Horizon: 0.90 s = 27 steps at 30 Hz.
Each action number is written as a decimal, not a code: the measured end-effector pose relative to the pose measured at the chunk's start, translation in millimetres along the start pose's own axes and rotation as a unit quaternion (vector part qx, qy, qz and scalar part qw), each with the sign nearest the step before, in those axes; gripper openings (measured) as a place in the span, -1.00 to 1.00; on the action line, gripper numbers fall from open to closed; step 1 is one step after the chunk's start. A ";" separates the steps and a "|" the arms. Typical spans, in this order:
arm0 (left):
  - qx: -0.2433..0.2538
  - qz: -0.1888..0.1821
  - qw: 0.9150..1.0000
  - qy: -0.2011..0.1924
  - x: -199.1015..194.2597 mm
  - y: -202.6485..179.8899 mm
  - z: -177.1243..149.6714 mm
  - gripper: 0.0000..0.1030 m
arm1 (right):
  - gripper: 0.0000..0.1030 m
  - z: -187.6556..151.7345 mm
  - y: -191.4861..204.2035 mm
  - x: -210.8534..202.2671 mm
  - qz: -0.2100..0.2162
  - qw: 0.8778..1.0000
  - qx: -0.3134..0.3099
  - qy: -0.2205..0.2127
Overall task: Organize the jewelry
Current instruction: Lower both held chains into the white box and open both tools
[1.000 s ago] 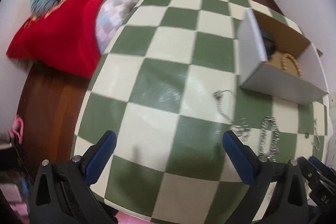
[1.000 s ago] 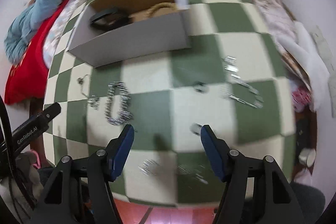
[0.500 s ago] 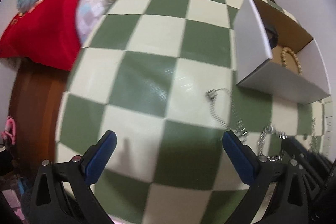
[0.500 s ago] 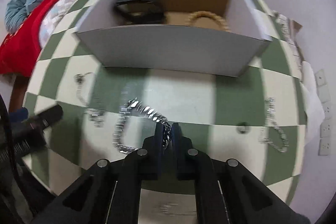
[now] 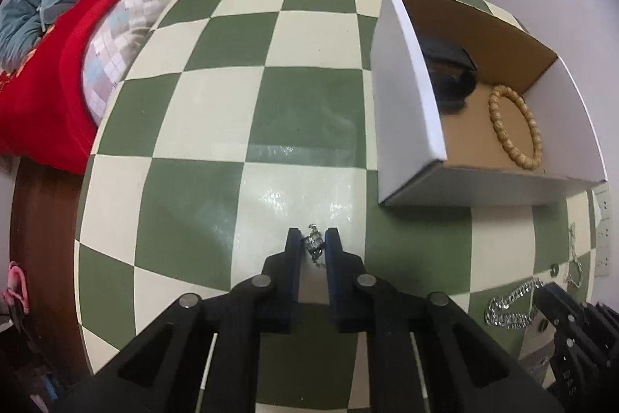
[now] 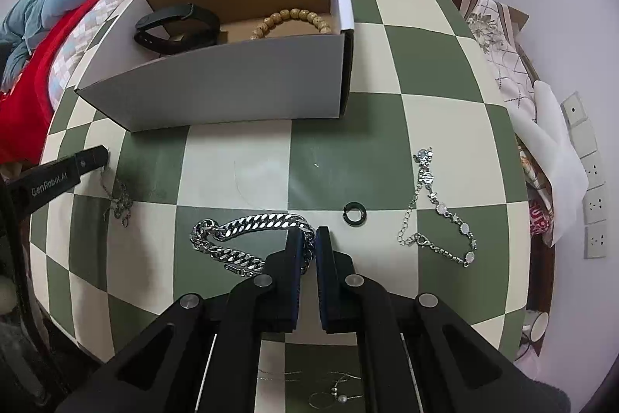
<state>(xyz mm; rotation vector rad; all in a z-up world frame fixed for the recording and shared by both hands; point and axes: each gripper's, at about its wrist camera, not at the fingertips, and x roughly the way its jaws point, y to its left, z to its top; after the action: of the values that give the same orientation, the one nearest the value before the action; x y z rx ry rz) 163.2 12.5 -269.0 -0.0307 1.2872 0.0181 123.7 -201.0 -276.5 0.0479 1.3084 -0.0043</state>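
Your right gripper (image 6: 308, 242) pinches the chunky silver chain (image 6: 247, 233); your left gripper (image 5: 312, 245) seemingly pinches a thin necklace (image 5: 314, 243); the box (image 6: 232, 84) stands beyond.

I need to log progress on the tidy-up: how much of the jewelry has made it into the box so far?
Done: a black wristband and a wooden bead bracelet lie in the cardboard box. In hand: the right gripper is shut on the chunky silver chain, and the left gripper pinches a thin chain. Left on the table: a small dark ring, a gem-studded bracelet and a fine necklace.
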 end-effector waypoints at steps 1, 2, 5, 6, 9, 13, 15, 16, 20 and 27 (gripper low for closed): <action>-0.002 -0.003 1.000 0.000 -2.0 1.8 -3.0 -0.82 | -0.86 0.9 -1.6 1.1 0.002 1.000 0.000 -0.001; -0.002 -0.006 1.000 -0.002 -5.0 3.6 -6.9 -0.83 | -0.87 0.6 -3.0 1.4 0.006 1.000 0.002 -0.003; 0.000 -0.009 1.000 -0.007 -15.6 10.3 -16.1 -0.83 | -0.87 -3.0 -5.4 -6.4 0.024 1.000 0.014 -0.015; 0.002 -0.011 1.000 -0.012 -21.6 12.2 -20.4 -0.83 | -0.88 -4.0 -6.0 -9.4 0.031 0.999 0.017 -0.018; 0.006 -0.019 1.000 -0.021 -38.2 13.7 -29.0 -0.83 | -0.88 -6.0 -6.9 -22.7 0.048 0.998 0.022 -0.030; 0.003 -0.036 0.998 -0.042 -66.0 17.1 -29.8 -0.83 | -0.90 -5.3 -6.1 -46.0 0.063 0.997 0.020 -0.050; -0.001 -0.047 0.997 -0.055 -82.0 18.3 -25.7 -0.83 | -0.90 -3.3 -5.9 -57.5 0.068 0.996 0.019 -0.059; 0.000 -0.051 0.997 -0.062 -89.7 18.2 -22.6 -0.83 | -0.90 -1.3 -5.7 -63.0 0.070 0.995 0.018 -0.062; 0.018 -0.059 0.994 -0.093 -123.8 9.0 -9.3 -0.83 | -0.91 8.1 -8.7 -83.1 0.082 0.993 0.021 -0.077; 0.046 -0.065 0.987 -0.139 -174.4 -8.4 18.9 -0.83 | -0.91 28.2 -8.3 -120.1 0.100 0.989 0.019 -0.103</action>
<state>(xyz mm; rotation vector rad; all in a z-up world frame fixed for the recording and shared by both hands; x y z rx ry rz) 132.7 5.3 -96.2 -0.0308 1.0038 -0.1445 119.5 -213.3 -153.5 0.2060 1.0924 0.1342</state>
